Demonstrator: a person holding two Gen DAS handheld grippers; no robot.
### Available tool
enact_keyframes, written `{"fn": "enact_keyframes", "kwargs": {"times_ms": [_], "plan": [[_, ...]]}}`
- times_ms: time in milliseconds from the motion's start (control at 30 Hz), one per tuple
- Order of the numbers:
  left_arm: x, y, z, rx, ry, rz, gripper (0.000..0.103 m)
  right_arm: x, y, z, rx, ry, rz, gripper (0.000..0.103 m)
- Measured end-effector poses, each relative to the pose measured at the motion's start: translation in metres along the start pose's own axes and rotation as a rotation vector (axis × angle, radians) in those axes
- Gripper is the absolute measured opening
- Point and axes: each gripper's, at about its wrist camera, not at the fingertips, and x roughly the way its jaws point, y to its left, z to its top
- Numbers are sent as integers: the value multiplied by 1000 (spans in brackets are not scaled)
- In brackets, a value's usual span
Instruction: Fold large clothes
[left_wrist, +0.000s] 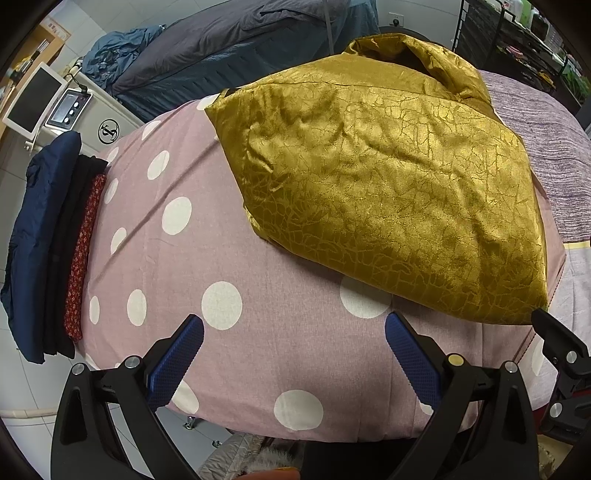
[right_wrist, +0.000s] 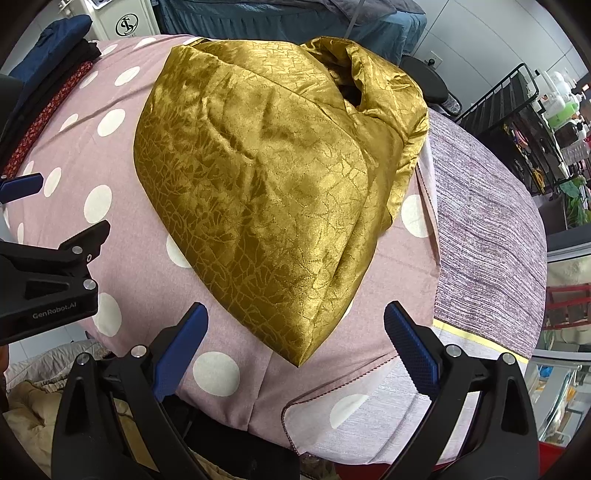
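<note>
We had the gold garment (left_wrist: 388, 192) folded compactly on the polka-dot sheet (left_wrist: 207, 258); both left gripper (left_wrist: 295, 354) and right gripper (right_wrist: 295, 347) hovered apart, empty. Little seemingly remained.

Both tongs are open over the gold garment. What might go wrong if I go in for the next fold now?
1. The gold garment looks glossy and slick, so a shallow pinch may slip.
2. Its far end is bunched, not flat; folding now could trap that lump.
3. The near corner lies on the polka-dot sheet; the right tongs may pinch sheet too. The left tongs hang over bare sheet.
</note>
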Motion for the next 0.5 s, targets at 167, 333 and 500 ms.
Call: {"fn": "enact_keyframes", "kwargs": {"times_ms": [167, 333, 500], "plan": [[3, -2, 2, 2, 9, -3, 97, 1, 0, 1, 0, 5, 0, 95], [8, -3, 2, 3, 21, -8, 97, 5, -1, 3, 1, 16, 1, 95], [12, -4, 4, 3, 31, -11, 97, 9, -1, 5, -1, 26, 3, 95]]}}
